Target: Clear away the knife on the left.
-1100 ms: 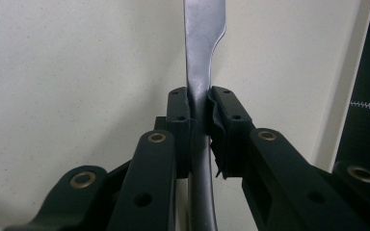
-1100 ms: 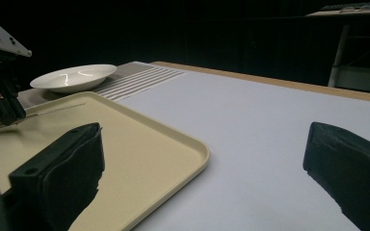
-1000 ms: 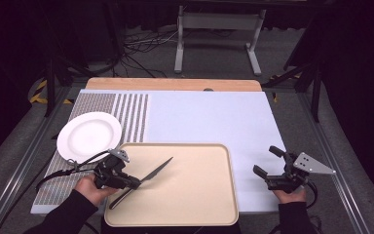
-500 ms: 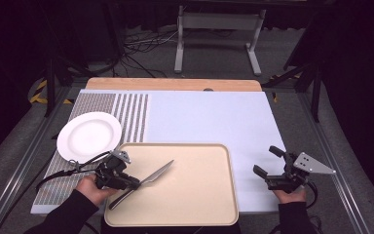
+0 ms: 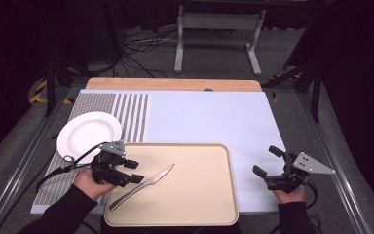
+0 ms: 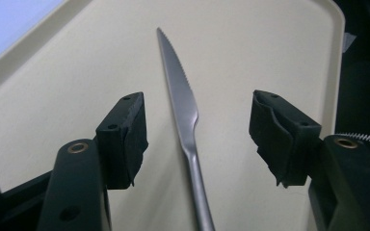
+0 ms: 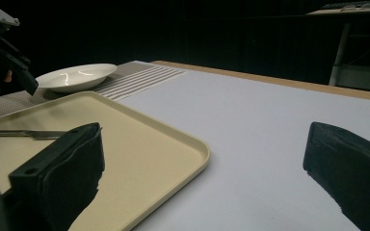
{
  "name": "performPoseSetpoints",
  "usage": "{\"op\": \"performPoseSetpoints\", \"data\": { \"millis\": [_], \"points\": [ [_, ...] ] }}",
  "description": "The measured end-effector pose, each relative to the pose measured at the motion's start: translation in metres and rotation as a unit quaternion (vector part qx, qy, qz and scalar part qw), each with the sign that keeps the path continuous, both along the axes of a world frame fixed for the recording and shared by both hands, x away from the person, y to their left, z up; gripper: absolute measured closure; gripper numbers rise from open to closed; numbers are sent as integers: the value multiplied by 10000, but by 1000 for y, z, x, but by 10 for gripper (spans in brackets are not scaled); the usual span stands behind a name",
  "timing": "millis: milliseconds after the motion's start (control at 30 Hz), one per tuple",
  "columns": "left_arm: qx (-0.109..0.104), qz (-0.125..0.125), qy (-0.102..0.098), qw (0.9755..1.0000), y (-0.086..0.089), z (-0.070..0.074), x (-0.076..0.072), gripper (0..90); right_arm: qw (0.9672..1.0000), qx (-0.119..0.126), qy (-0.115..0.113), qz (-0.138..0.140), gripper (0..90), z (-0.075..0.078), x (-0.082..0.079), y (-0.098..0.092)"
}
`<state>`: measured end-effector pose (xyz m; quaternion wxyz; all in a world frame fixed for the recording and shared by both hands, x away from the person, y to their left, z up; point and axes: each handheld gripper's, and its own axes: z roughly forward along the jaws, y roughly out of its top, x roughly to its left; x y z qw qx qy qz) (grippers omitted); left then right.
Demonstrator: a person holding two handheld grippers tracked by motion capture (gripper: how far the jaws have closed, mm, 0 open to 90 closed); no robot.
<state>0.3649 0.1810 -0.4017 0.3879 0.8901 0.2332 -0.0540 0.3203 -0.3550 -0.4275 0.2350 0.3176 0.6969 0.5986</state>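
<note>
Knife (image 5: pixel 142 185), previously gripped, now released on tray (image 5: pixel 199 204) between left gripper's (image 5: pixel 133 171) spread jaws, lying diagonally, tip toward far-right corner; right gripper (image 5: pixel 266 161) likewise spread, unchanged.

- The surface (image 5: pixel 209 117) is covered by a pale blue mat, with a bare wooden strip along its far edge.
- A striped grey-and-white section (image 5: pixel 126 109) takes up the left part of the surface.
- A white plate (image 5: pixel 88 130) rests on the striped section, at the left.
- A beige tray (image 5: pixel 195 195) lies at the near edge, just right of the plate.
</note>
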Motion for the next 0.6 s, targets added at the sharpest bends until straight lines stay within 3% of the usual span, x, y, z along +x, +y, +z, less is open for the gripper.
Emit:
{"op": "performPoseSetpoints", "data": {
  "millis": [200, 267, 367, 500, 600],
  "points": [
    [83, -130, -164, 9997, -14, -1, 0, 510, 10000, -12, 5, 5, 15, 0, 0, 0],
    [12, -173, -52, 9998, -19, -4, 3, 579, 10000, -22, 9, 10, 15, 0, 0, 0],
    [141, -128, -64, 9998, -23, -10, 6, 747, 10000, -12, 4, 4, 15, 0, 0, 0],
    [251, -178, -45, 9995, -28, -18, 6, 899, 10000, -13, 11, 4, 15, -1, 0, 0],
    [293, -252, 16, 9993, -32, -22, 6, 900, 10000, -14, 18, 4, 15, -1, 0, 0]
  ]
}}
